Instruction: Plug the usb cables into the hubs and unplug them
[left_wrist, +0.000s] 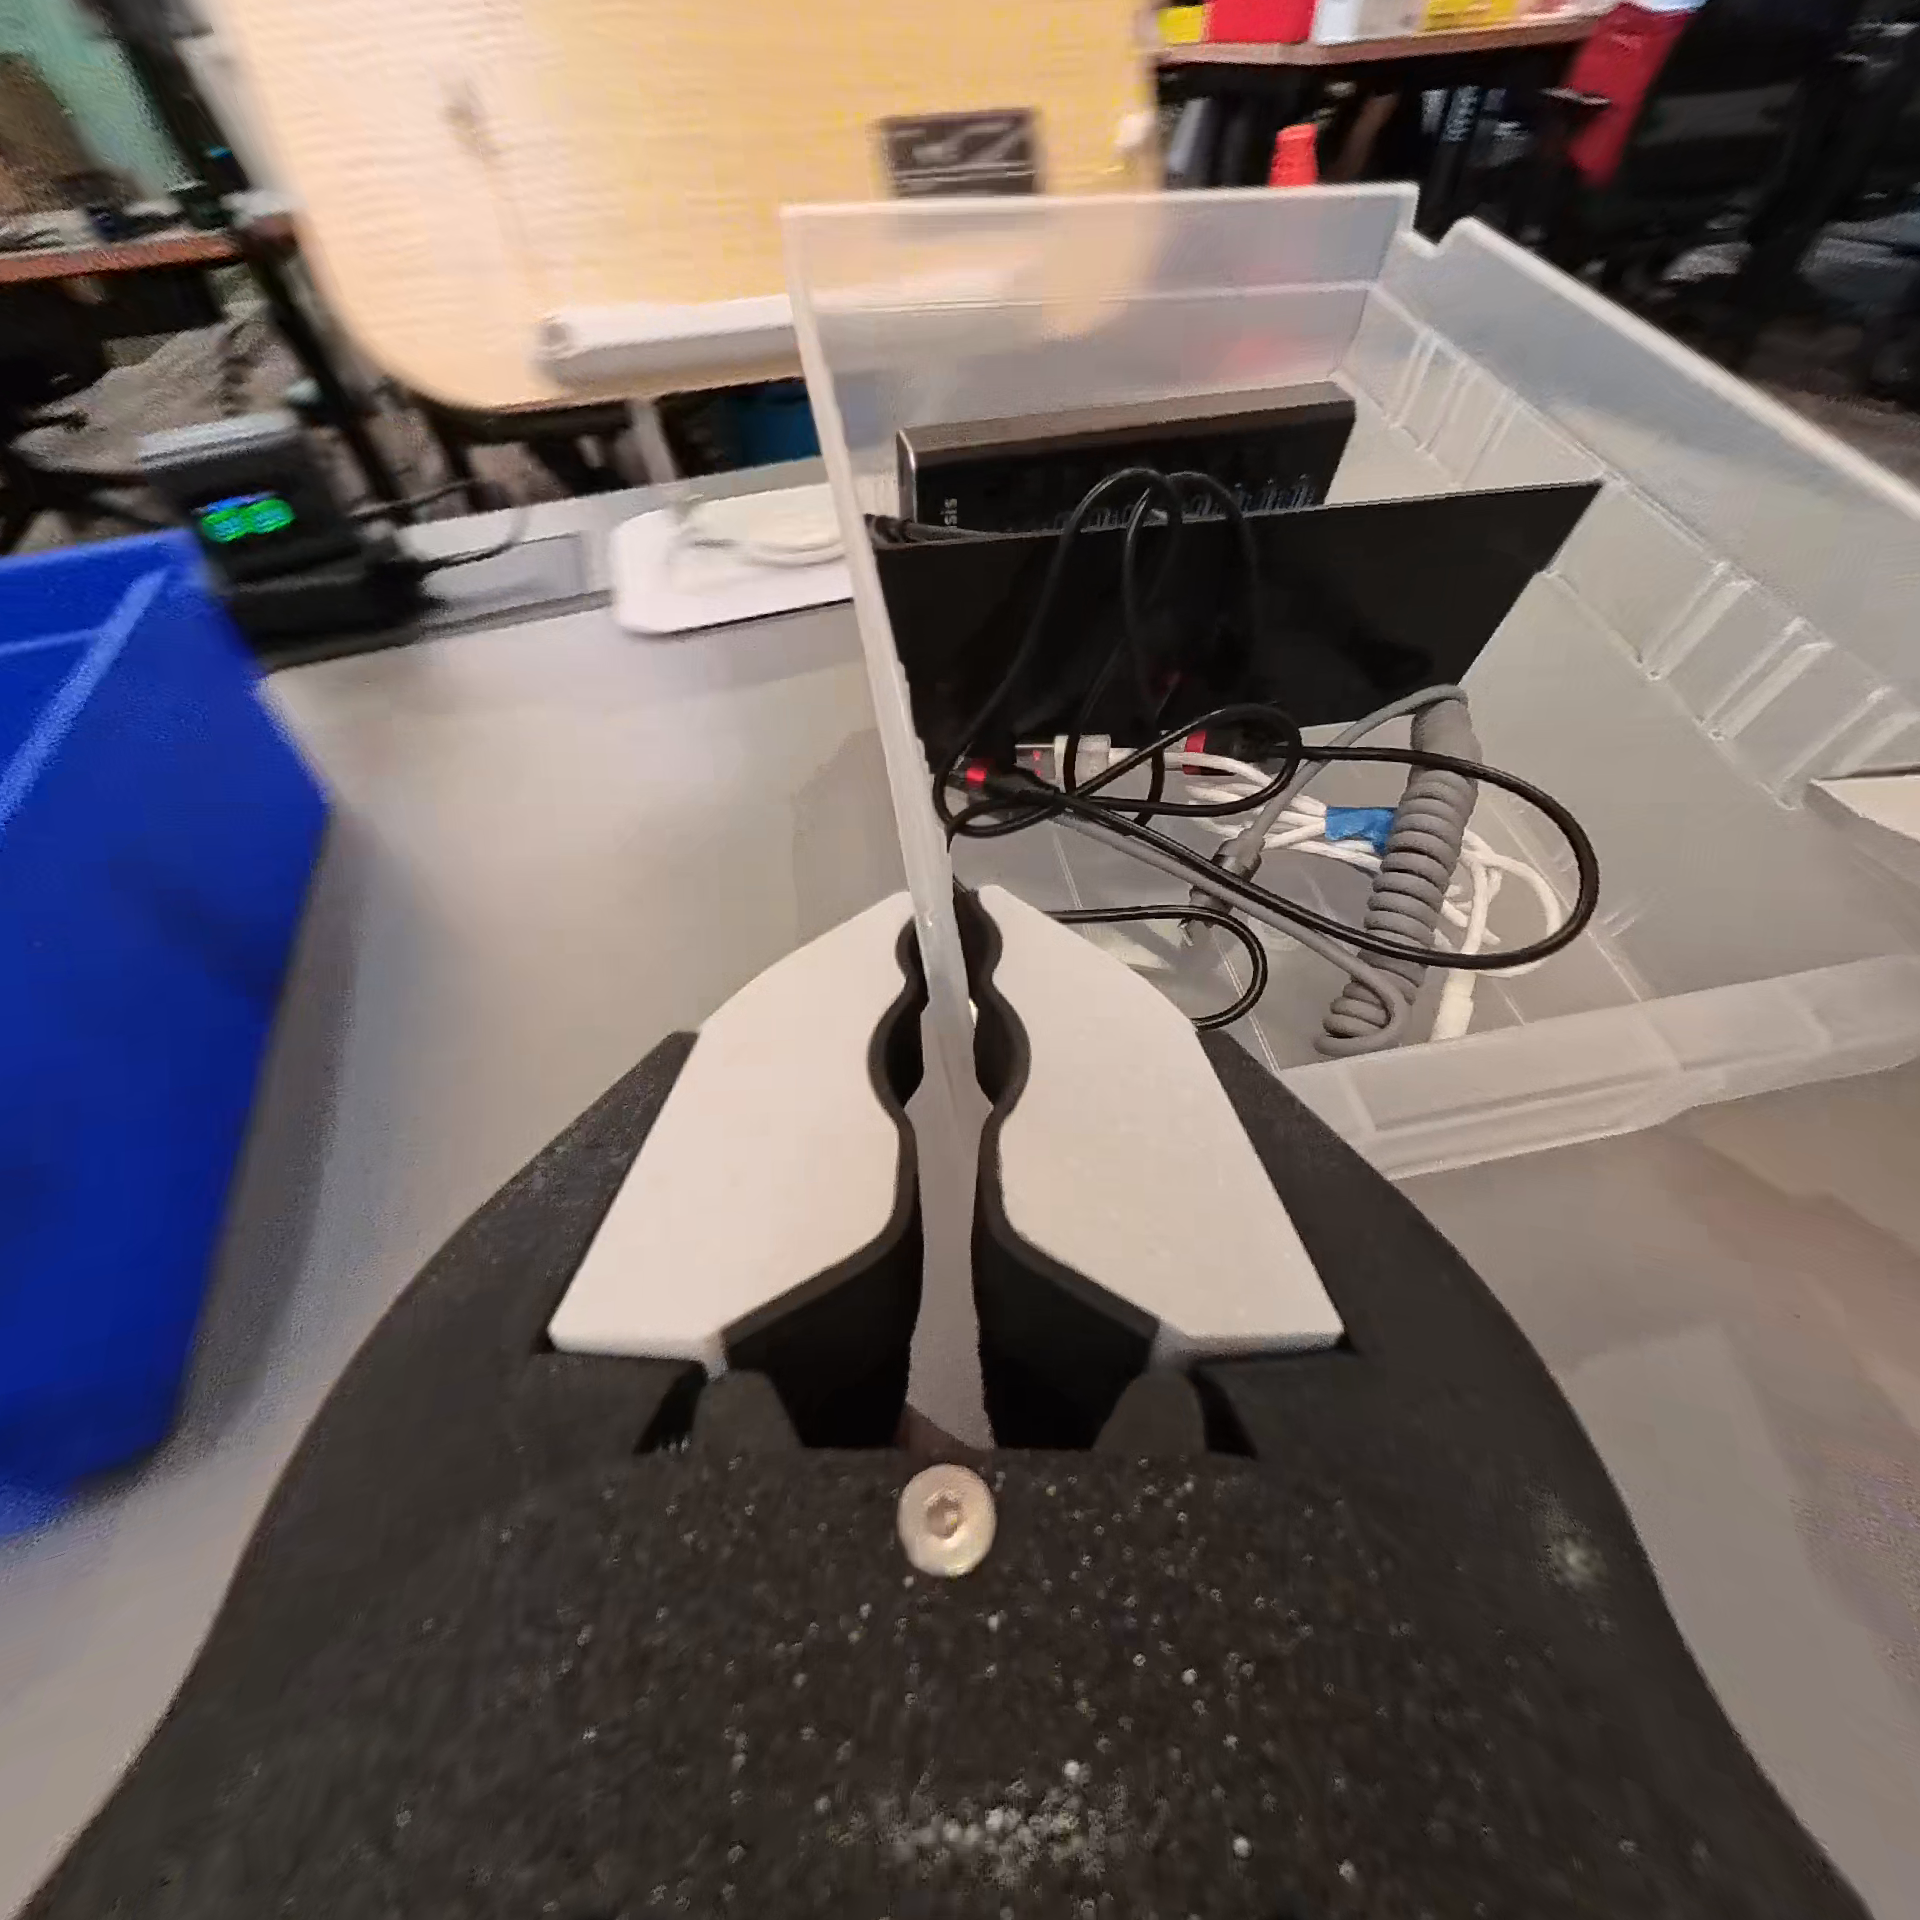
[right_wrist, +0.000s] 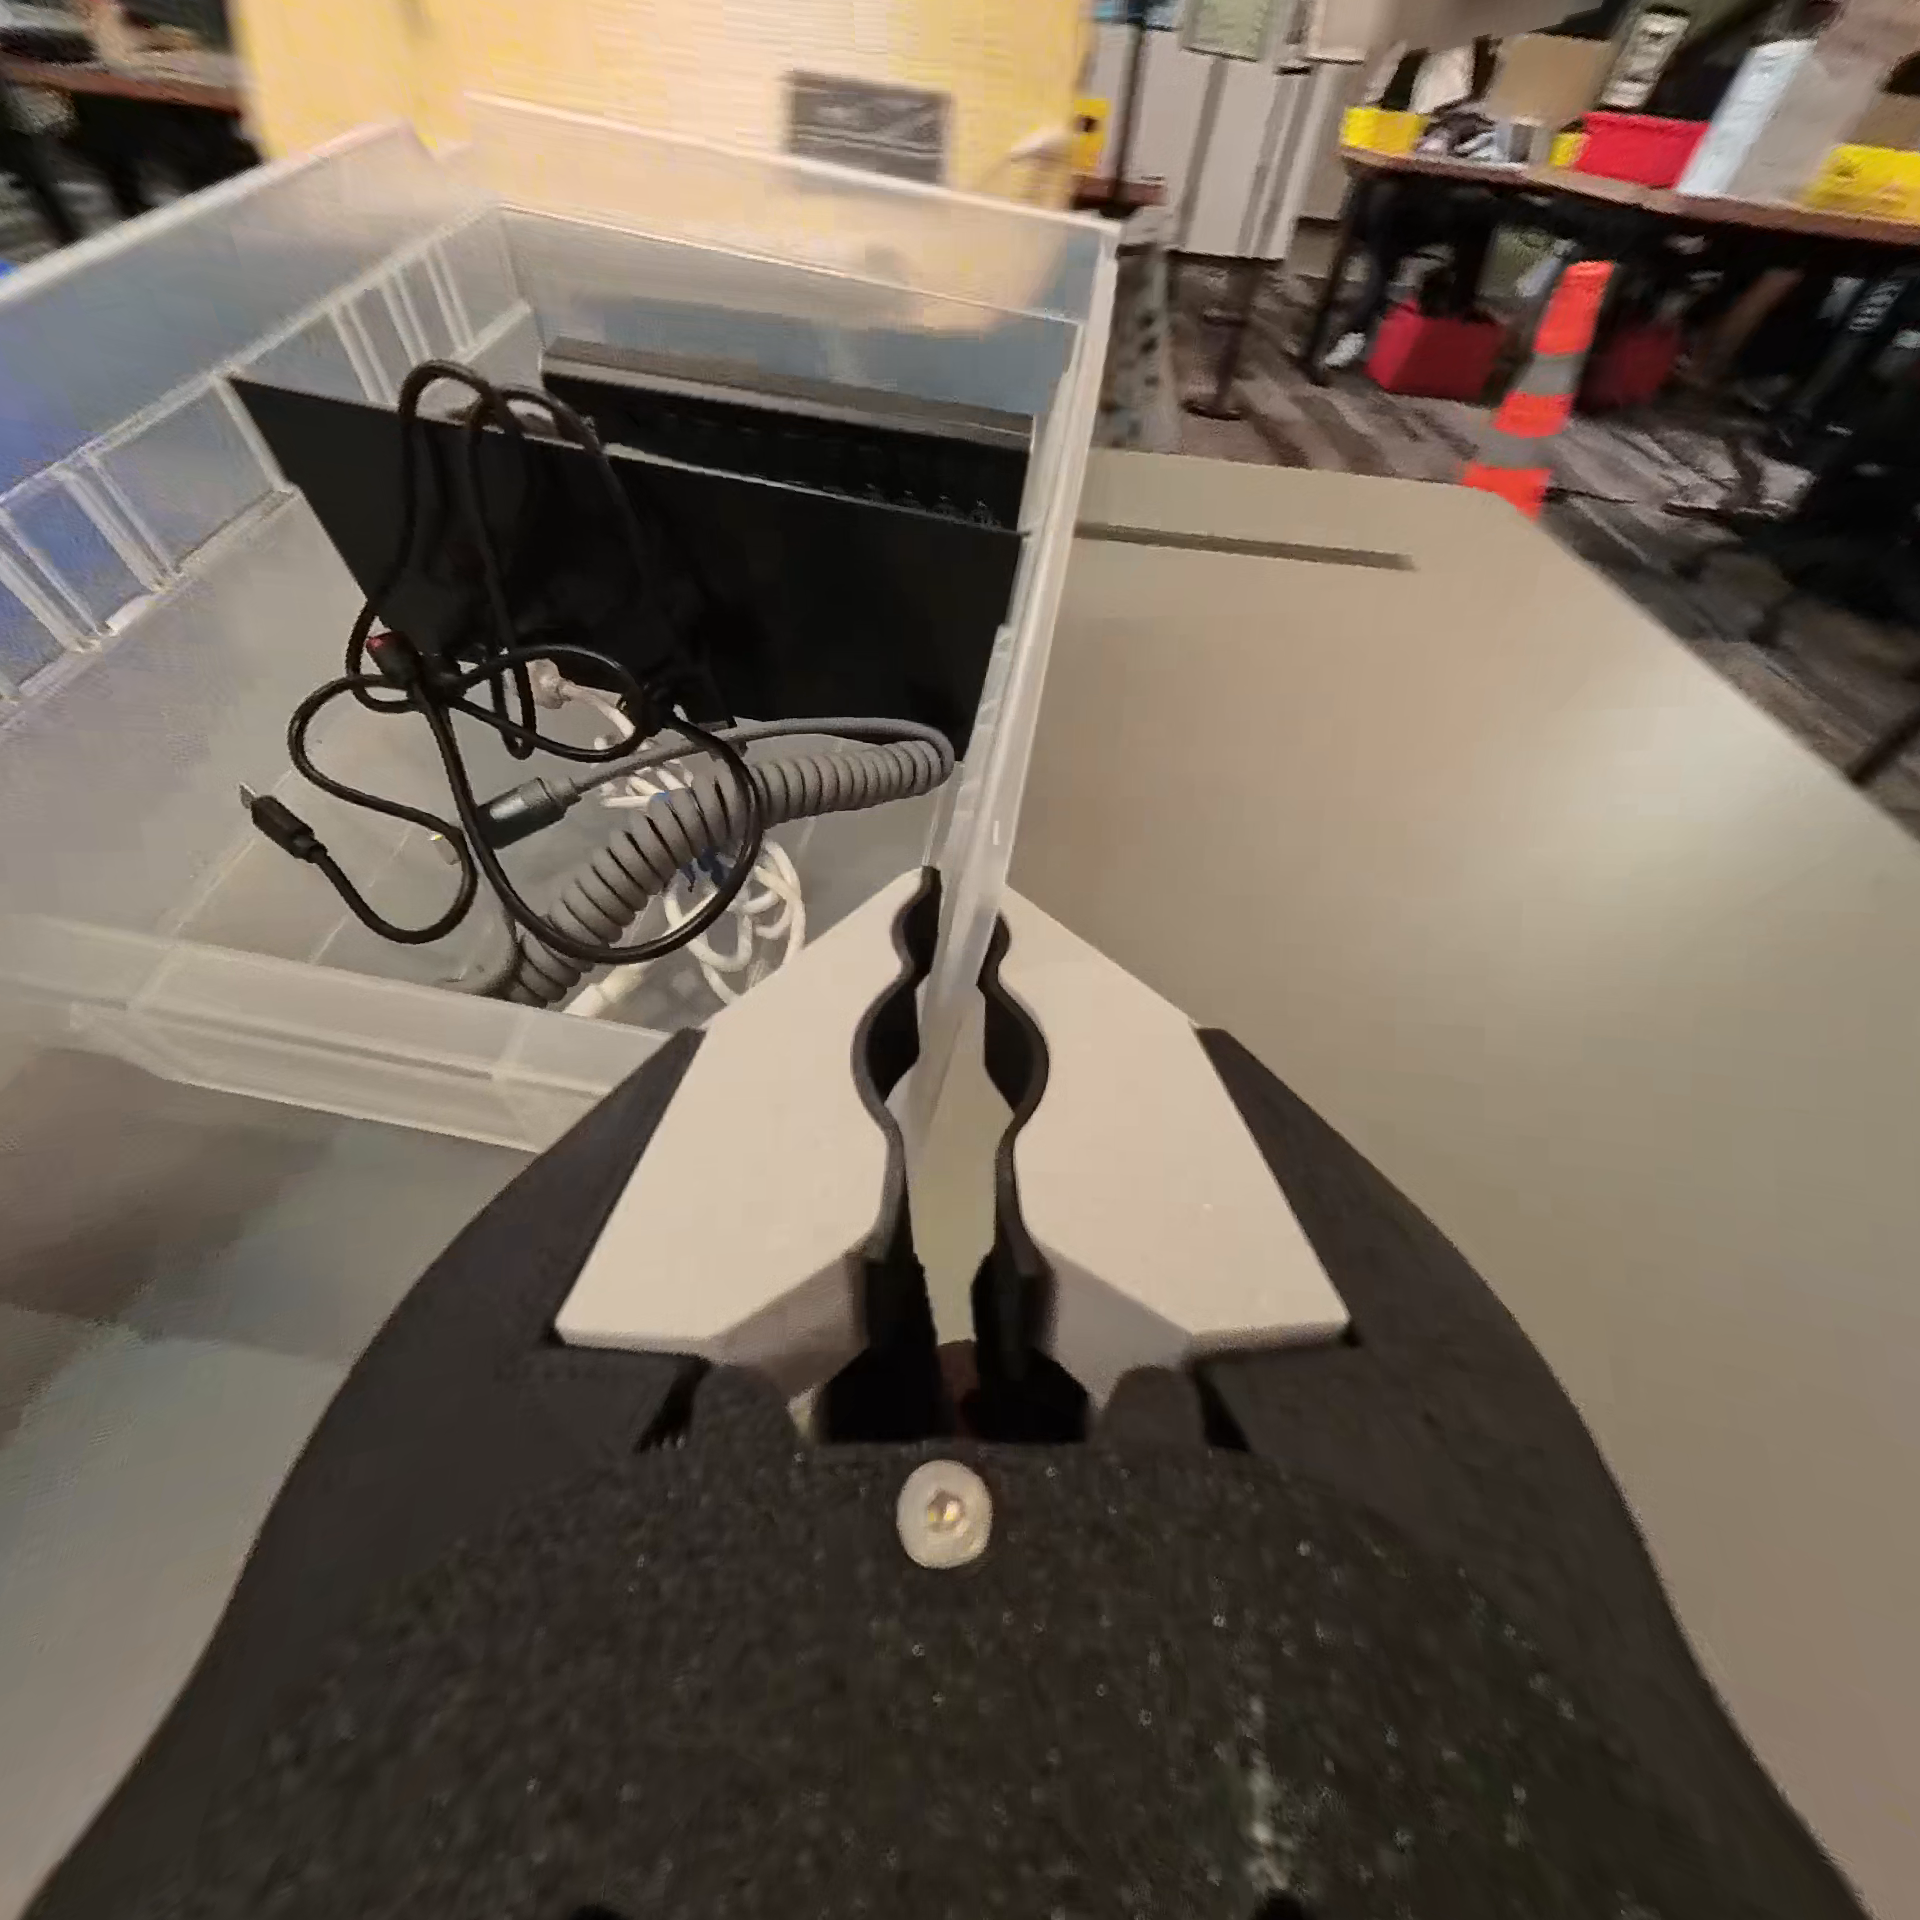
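At centre of both wrist views, each gripper pinches a side wall of the clear plastic bin. L gripper: jaws pressed onto the bin's left wall, which runs toward 12 o'clock. R gripper: jaws pressed onto the opposite wall, likewise edge-on. Black divider stands across the bin; behind it, a dark hub leans vs. the far wall. USB cables lie loose in front of the divider, at 2 o'clock from L gripper and 10 o'clock from R: thin black cable, grey coiled cable, white cable; one black cable drapes over the divider. Grey table below. Blue bin at 9 o'clock in L view.
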